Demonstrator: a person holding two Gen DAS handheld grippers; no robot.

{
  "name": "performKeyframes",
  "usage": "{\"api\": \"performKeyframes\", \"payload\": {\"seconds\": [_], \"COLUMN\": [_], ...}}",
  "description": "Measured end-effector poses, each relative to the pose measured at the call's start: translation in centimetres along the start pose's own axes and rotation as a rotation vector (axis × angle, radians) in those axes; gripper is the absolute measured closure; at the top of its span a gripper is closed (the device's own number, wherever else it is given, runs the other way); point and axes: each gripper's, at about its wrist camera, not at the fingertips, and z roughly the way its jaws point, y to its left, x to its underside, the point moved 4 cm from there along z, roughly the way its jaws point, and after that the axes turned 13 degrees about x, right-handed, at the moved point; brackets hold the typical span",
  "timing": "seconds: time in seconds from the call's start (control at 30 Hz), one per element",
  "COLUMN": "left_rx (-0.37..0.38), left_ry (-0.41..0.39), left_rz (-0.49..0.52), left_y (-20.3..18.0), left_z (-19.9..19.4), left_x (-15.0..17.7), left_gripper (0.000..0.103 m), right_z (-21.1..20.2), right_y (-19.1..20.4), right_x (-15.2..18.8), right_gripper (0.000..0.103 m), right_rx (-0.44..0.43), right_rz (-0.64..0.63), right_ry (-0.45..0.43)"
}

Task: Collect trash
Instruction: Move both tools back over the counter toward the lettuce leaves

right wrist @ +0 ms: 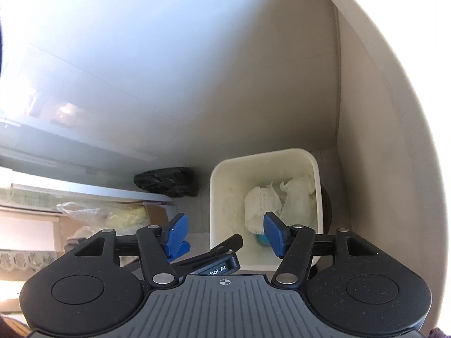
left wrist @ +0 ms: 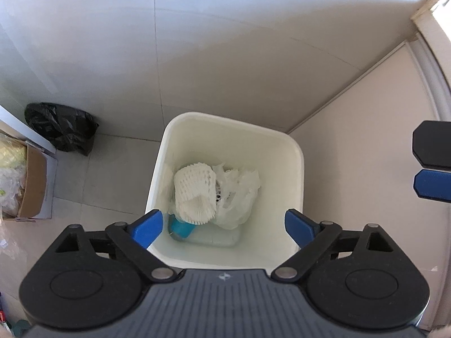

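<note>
Left wrist view: the left hand-held gripper (left wrist: pixel 224 226) hangs directly above the white bin (left wrist: pixel 294 146) at frame centre, jaws spread wide and empty. The foam net (left wrist: pixel 193 190) and crumpled plastic (left wrist: pixel 239 194) lie inside the bin, straight ahead between the fingers; no dominant long axis is apparent.

Right wrist view: the right hand-held gripper (right wrist: pixel 225 236) is also spread and empty. The bin sits right of centre, so the left hand-held gripper appears nearer.
</note>
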Motion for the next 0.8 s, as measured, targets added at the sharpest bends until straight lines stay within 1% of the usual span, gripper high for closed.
{"api": "performKeyframes", "payload": {"seconds": [0.03, 0.17, 0.27, 0.33, 0.4, 0.47, 0.67, 0.73, 0.8], "left_rx": [-0.002, -0.027, -0.024, -0.019, -0.017, -0.011, 0.024, 0.035, 0.048], "left_ry": [-0.002, -0.011, -0.018, -0.029, -0.04, -0.053, -0.078, -0.085, -0.095], "left_rz": [0.007, 0.032, 0.047, 0.065, 0.087, 0.108, 0.186, 0.221, 0.257], "left_y": [-0.3, -1.2, -2.0, -2.6, -3.3, -4.1, -7.1, -8.4, -9.8], "left_z": [-0.3, -1.4, -2.4, -3.2, -3.8, -4.5, -5.7, -6.1, -6.6], "left_x": [0.0, -0.2, -0.6, -0.8, -1.1, -1.5, -2.0, -2.1, -2.1], "left_gripper": [0.008, 0.005, 0.004, 0.004, 0.003, 0.002, 0.001, 0.001, 0.001], "right_z": [-0.4, -2.5, -4.3, -5.5, -6.9, -8.2, -12.5, -13.9, -15.3], "right_y": [0.0, 0.4, 0.5, 0.5, 0.2, -0.1, -1.4, -2.1, -3.2], "right_x": [0.0, 0.4, 0.9, 1.3, 1.7, 1.9, 2.7, 2.9, 3.2], "right_gripper": [0.036, 0.032, 0.03, 0.027, 0.027, 0.025, 0.025, 0.025, 0.022], "right_rx": [-0.003, -0.023, -0.015, -0.026, -0.041, -0.038, 0.08, 0.11, 0.137], "right_rz": [-0.009, -0.06, -0.107, -0.122, -0.136, -0.153, -0.229, -0.238, -0.234], "right_ry": [-0.009, -0.051, -0.095, -0.127, -0.162, -0.203, -0.383, -0.43, -0.476]}}
